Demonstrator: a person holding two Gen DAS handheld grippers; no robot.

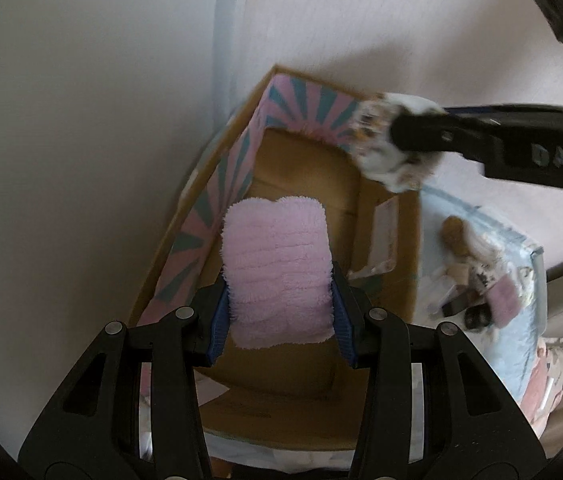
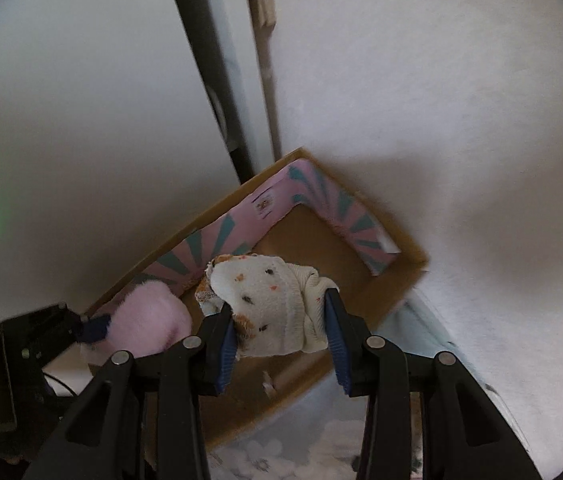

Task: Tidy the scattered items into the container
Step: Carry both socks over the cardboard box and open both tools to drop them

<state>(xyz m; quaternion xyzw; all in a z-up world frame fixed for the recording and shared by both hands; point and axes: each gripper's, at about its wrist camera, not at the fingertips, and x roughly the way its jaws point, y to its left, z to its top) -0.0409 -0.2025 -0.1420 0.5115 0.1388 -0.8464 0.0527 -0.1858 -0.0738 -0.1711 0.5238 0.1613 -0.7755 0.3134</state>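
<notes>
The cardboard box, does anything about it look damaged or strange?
The cardboard box has a small torn, frayed spot on its floor near the front edge. Otherwise nothing stands out; it seems empty, with both socks held above it.

Pale printed bedding [image 1: 521,264], probably; cardboard box [image 1: 397,240] atop

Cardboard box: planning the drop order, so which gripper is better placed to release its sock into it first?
Left, probably. The left gripper holds the pink sock over the cardboard box floor; the right gripper's white sock hangs nearer the rim.
</notes>
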